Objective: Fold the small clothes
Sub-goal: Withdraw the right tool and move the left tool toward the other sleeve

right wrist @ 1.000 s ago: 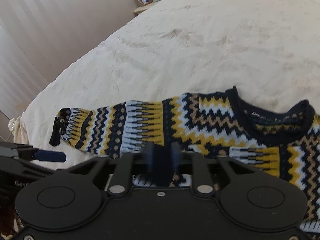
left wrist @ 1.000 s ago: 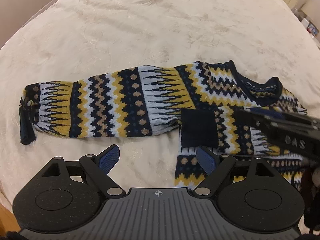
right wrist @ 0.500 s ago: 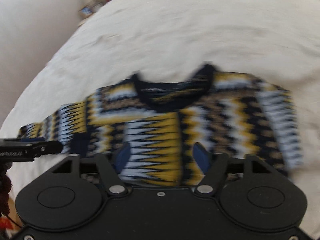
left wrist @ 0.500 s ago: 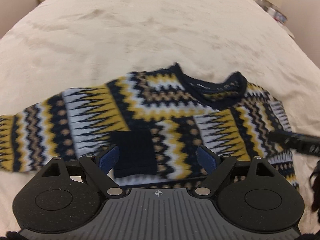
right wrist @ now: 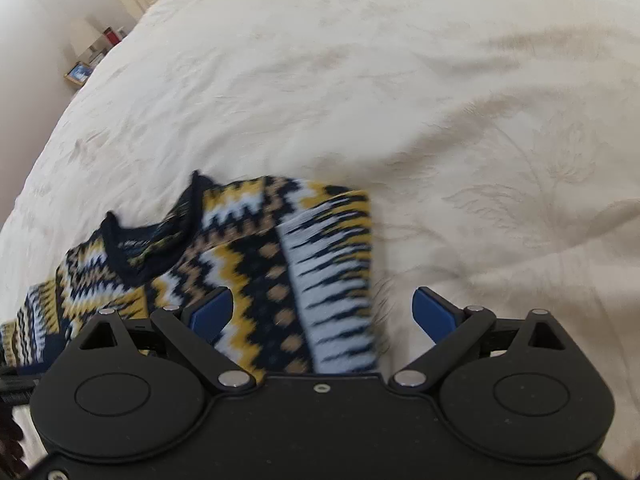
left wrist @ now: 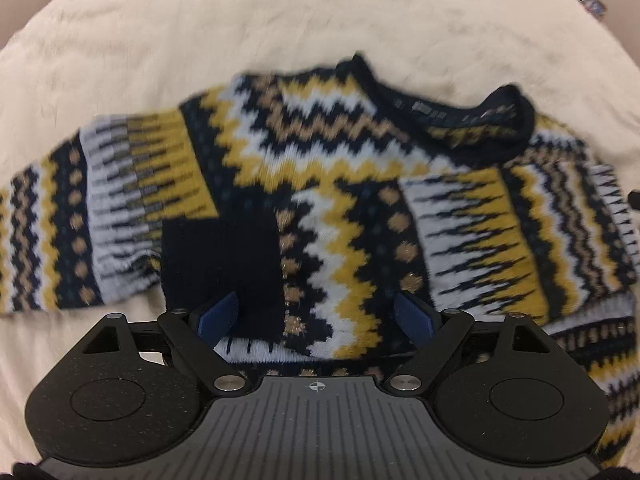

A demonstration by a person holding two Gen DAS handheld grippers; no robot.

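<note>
A small knitted sweater (left wrist: pixel 360 208) in navy, yellow, white and tan zigzags lies flat on the cream bedspread (left wrist: pixel 200 32). One sleeve is folded across the chest, its navy cuff (left wrist: pixel 220 264) lying on the body; the other sleeve stretches out to the left. My left gripper (left wrist: pixel 316 316) is open and empty, low over the sweater's middle by the cuff. In the right wrist view the sweater (right wrist: pixel 256 264) shows its folded side edge. My right gripper (right wrist: pixel 324 316) is open and empty over that edge.
The cream bedspread (right wrist: pixel 440 100) spreads wide behind and to the right of the sweater. A nightstand with a picture frame (right wrist: pixel 78 73) stands at the far left. The other gripper's dark tip (right wrist: pixel 16 376) shows at the left edge.
Both grippers have swung rightward over the sweater. My right gripper opened and let the folded sleeve go a second ago, and now sits over the sweater's right edge. The left moved closer.
</note>
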